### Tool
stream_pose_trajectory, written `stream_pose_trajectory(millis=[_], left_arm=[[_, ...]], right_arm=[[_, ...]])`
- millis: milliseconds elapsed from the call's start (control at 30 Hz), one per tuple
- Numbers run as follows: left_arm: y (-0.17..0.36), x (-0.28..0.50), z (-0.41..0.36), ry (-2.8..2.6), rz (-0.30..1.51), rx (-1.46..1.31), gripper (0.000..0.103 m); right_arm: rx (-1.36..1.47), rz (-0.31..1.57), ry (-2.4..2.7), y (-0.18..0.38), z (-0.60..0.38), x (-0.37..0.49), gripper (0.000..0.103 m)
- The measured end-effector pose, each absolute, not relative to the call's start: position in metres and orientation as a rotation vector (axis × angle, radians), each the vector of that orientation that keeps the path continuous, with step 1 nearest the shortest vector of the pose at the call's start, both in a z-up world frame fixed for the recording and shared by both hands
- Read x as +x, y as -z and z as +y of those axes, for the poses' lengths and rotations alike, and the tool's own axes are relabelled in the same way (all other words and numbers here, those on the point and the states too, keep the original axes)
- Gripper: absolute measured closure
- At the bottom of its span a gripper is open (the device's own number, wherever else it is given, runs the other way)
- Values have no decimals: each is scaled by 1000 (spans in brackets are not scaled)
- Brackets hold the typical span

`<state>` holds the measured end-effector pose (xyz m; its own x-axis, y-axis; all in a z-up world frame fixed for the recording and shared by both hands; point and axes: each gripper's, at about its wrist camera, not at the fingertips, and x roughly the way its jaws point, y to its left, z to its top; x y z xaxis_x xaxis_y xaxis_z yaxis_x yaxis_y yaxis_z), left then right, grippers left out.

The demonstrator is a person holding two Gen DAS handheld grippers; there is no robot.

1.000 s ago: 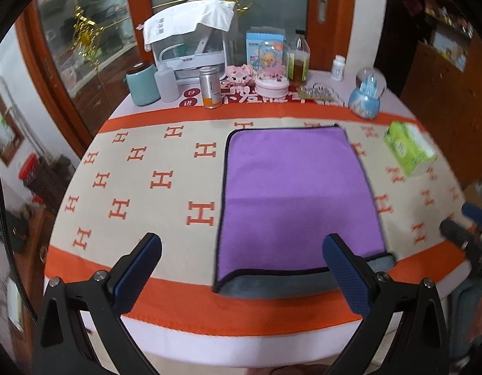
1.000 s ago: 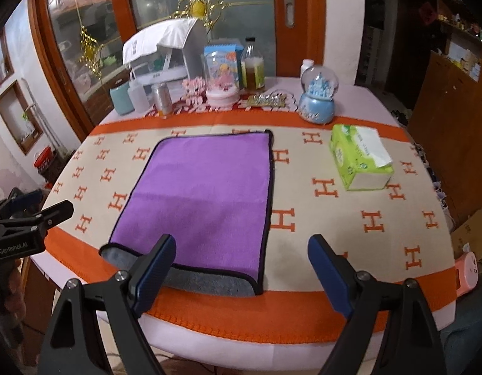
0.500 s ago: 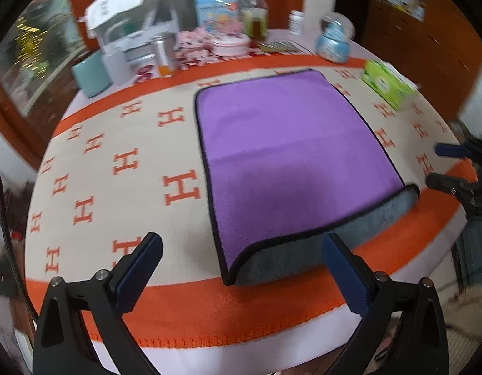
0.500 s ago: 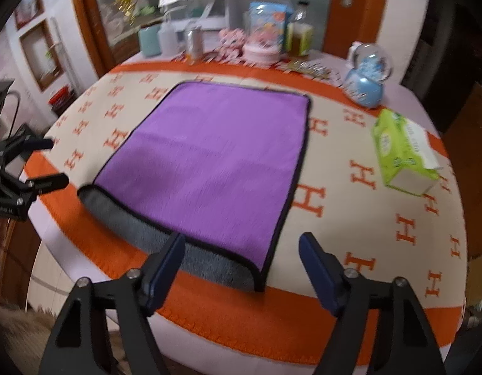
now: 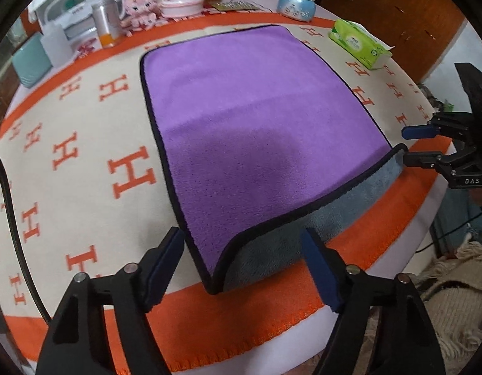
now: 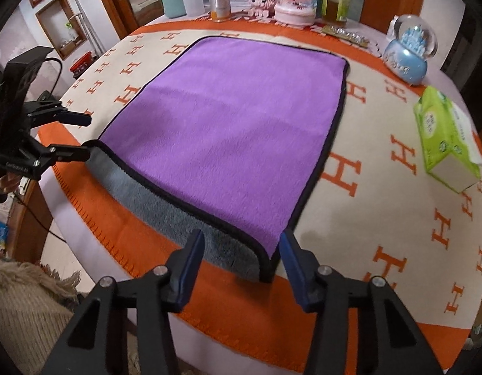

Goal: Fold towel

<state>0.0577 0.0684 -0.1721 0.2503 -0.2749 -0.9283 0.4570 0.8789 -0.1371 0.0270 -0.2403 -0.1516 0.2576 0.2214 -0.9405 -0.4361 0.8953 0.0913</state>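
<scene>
**Grippers at the towel's near corners**

We are seeing the purple plush towel with black edging (image 5: 259, 118) lying flat on the orange-bordered cream tablecloth (image 5: 84, 143). Our left gripper (image 5: 242, 268) and right gripper (image 6: 242, 264) are both spread wide, each framing a near corner, gripping nothing.

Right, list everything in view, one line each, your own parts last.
towel: one, purple with grey underside, black edging, flat mid-table, near edge hanging over the rim
table blanket: one, cream with orange H marks and border, under the towel
tissue pack: one, green, right of the towel
snow globe: one, blue, far right
metal can: one, silver, far edge
pink music box: one, far edge
left gripper: black, blue pads, jaws open at the near-left corner
right gripper: same, jaws open at the near-right corner
</scene>
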Motion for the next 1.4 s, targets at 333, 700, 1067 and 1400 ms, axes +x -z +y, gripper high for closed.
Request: stream_pose_trajectory(millis=[333,700,1067,1400], left_arm=[[185,70,69,622,1305,151,43],[194,74,70,667,1362,134,60],[192,70,71,638,1374,188,85],[184,58,61,567,1340,287,97]], right_arm=[[-234,1279,-528,161,-245,37,76],[-259,1310,-573,168,-246,37,86],[-245,1305,-572,168,-248,37,97],[-252,1273,-550,163,-247,34,99]])
